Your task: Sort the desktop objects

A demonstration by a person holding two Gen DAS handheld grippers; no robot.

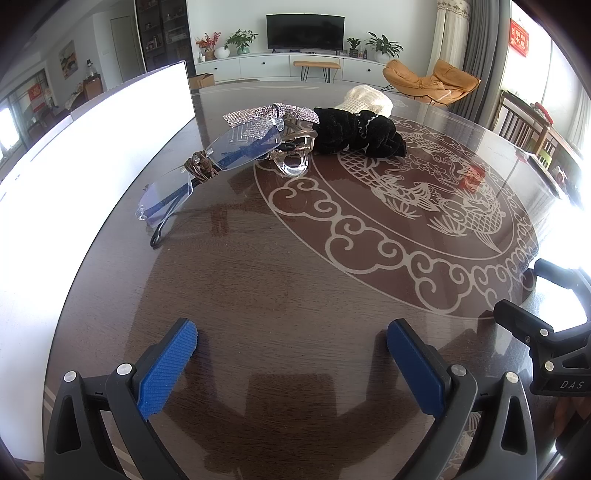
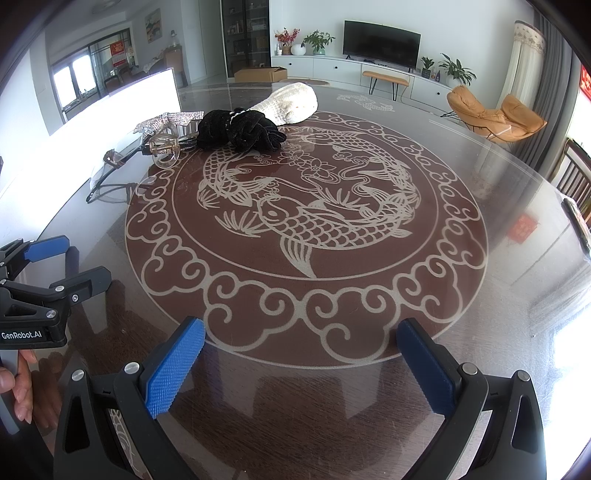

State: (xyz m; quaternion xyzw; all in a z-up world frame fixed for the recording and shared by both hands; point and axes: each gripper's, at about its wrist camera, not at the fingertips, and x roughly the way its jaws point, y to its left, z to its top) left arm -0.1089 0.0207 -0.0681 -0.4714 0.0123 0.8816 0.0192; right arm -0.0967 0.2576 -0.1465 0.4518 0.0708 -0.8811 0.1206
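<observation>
Both the left claw and right claw are spread, holding nothing; upper left, the glasses partly hide a clear hair clip on the worktop.

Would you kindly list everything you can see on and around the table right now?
rimless glasses: one pair, clear lenses with dark arms, left side of the table beside the white box.
rhinestone bow: one, silver, behind the glasses.
clear hair claw: one, transparent, in front of the black piece.
velvet scrunchie: one, black, at the far edge of the fish pattern.
knitted item: one, cream, behind the scrunchie.
white box: one, white, along the left edge.
table: one, dark brown under glass, with a fish motif.
television: one, black, on the far cabinet.
lounge chair: one, orange, far right.
left gripper: one, black with blue pads, open, empty.
right gripper: one, black with blue pads, open, empty.
</observation>
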